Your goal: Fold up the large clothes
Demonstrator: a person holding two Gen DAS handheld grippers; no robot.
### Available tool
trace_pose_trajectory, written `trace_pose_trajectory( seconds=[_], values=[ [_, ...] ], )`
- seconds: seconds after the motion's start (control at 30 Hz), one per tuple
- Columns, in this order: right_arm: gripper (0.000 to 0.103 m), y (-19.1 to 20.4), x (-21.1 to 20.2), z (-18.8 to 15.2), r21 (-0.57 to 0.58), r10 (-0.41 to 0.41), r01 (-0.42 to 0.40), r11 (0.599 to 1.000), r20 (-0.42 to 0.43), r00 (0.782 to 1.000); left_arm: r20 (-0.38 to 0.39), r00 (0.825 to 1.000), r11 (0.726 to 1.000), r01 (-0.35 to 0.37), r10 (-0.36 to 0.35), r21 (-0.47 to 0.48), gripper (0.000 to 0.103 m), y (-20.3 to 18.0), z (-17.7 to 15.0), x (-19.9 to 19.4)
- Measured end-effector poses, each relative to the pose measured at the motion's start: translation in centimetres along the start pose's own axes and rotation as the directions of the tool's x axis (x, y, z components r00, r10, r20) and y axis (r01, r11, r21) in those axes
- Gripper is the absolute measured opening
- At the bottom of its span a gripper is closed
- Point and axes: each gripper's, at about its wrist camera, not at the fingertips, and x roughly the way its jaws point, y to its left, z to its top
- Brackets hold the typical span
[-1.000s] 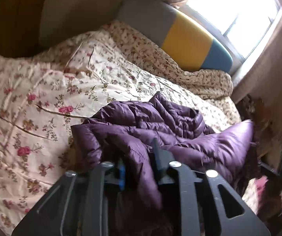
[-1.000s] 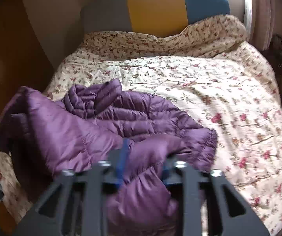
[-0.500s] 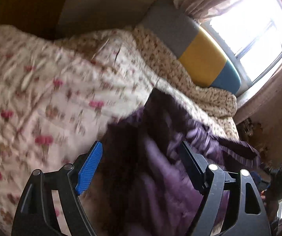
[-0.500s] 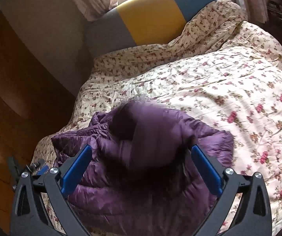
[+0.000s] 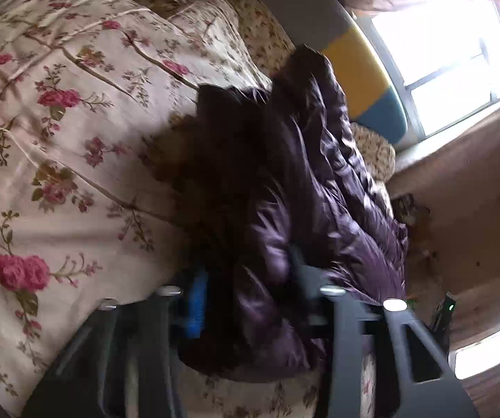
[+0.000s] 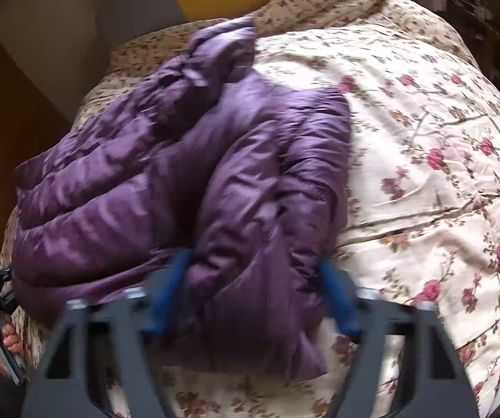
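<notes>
The fingers of the left gripper (image 5: 246,299) and right gripper (image 6: 253,289) have just been closing and now pinch folds of the purple jacket (image 6: 187,174), which lies bunched on the flowered bedspread (image 6: 424,160).

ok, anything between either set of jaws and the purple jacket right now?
Nothing visible. The purple jacket lies on the floral bedspread, and both sets of jaws have just been closing with its fabric bunched between them: the left gripper and the right gripper each pinch a fold at the near edge.
</notes>
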Motion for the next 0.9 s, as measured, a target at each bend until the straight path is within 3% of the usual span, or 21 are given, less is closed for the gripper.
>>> trace_pose_trajectory(
  seconds=[0.03,0.1,0.2,0.5,0.73,0.9],
  values=[
    [0.03,0.6,-0.4,-0.1,-0.033,-0.025,0.025,0.999,0.003,1.0,-0.001,1.0,1.0,0.001,-0.001,0.028,0.022,-0.5,-0.3,-0.2],
    [0.021,1.6,-1.0,-0.4,-0.09,-0.06,0.061,0.994,0.007,0.998,-0.004,1.0,0.999,-0.003,0.003,0.036,0.018,-1.0,-0.8,-0.6],
    [0.017,3.2,-2.1,-1.6,-0.191,-0.132,0.134,0.972,0.021,0.991,-0.004,1.0,0.998,-0.014,0.014,0.06,0.013,-1.5,-1.8,-1.6],
    [0.015,5.5,-5.3,-8.5,-0.387,-0.238,0.235,0.892,0.041,0.97,-0.02,0.999,0.992,-0.033,0.036,0.118,0.013,-1.3,-7.2,-5.8],
    [0.015,5.4,-9.0,-16.6,-0.496,-0.285,0.265,0.827,0.036,0.958,-0.034,0.999,0.987,-0.036,0.042,0.156,0.013,-1.1,-13.6,-10.6],
    [0.017,5.2,-11.1,-20.7,-0.513,-0.294,0.258,0.818,0.012,0.956,-0.048,0.998,0.986,-0.043,0.052,0.163,0.013,-0.7,-17.4,-13.5]
  ],
)
